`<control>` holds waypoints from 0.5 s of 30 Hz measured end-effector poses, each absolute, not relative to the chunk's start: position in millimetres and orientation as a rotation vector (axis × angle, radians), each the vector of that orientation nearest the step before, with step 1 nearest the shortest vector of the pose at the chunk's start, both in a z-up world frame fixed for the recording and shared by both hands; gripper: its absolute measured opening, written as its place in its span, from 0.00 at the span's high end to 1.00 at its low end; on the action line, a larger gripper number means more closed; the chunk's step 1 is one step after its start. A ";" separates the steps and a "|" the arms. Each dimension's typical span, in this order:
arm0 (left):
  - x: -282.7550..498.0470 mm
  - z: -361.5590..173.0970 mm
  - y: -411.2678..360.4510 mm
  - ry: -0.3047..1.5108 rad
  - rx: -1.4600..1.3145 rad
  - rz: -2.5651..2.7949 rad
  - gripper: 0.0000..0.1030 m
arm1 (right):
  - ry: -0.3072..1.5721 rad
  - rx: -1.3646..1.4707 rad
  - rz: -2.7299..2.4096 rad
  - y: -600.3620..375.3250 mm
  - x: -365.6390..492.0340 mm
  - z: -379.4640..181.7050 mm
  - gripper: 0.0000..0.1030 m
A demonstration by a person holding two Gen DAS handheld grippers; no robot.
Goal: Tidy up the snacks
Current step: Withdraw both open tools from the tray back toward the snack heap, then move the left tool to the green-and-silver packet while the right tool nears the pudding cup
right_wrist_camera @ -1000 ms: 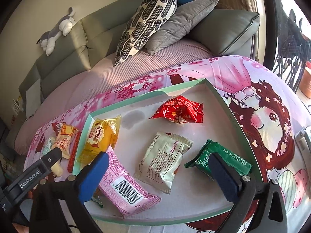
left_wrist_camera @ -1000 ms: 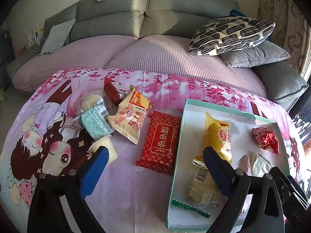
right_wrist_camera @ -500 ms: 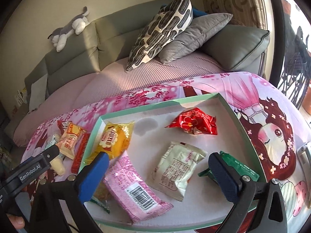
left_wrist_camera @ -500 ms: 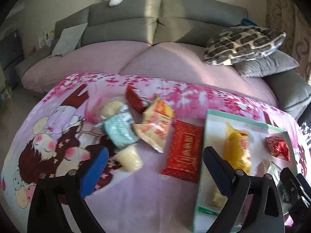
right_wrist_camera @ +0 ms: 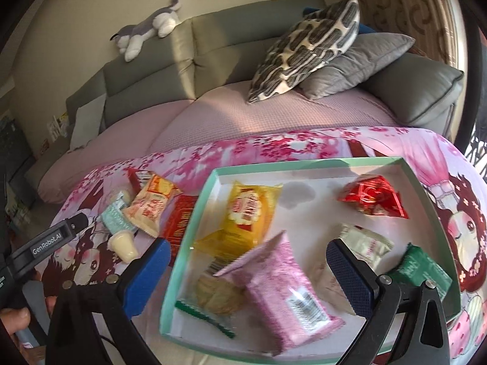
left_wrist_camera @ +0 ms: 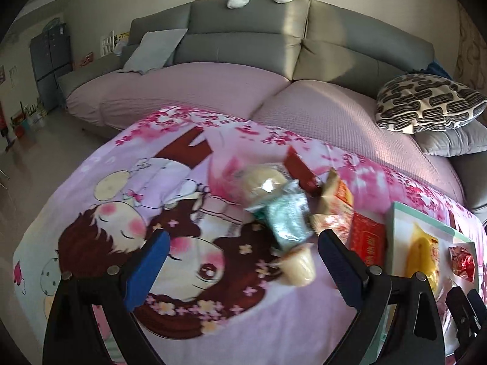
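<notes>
Both tools released, left tool point(left_wrist_camera: 240, 269) over bare cloth, tray point(right_wrist_camera: 194, 210) rim beside right tool point(right_wrist_camera: 246, 273)

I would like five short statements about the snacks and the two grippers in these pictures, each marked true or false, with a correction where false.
1. The pink crinkled packet lies inside the shallow mint-green tray. True.
2. The small cream jelly cup is in the tray. False: it stands on the pink cartoon-print cloth, outside the tray.
3. The left gripper holds a snack. False: its jaws are open and empty.
4. The flat red rectangular packet lies on the cloth beside the tray's edge. True.
5. The right gripper is shut on the yellow packet. False: its jaws are open above the tray.
</notes>
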State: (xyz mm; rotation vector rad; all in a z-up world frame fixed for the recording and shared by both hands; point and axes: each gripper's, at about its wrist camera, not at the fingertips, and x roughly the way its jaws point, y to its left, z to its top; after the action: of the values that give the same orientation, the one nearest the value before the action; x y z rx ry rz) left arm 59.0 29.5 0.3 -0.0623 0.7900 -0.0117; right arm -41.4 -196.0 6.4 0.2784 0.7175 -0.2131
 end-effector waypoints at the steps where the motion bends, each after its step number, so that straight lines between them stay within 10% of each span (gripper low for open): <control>1: 59.6 0.2 32.9 0.787 -0.064 -0.013 0.05 | 0.717 0.277 -0.202 -190.2 -38.8 6.2 0.00; 15: 73.5 -3.0 98.6 0.785 -0.106 0.007 0.05 | 0.751 0.235 -0.063 -118.6 -2.3 -8.4 0.00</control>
State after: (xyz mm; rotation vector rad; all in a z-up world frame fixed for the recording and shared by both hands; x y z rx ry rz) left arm 73.5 98.6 -3.0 -0.1058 0.7846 0.0070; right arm -2.3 -118.6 -8.4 0.2354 0.7505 -0.0630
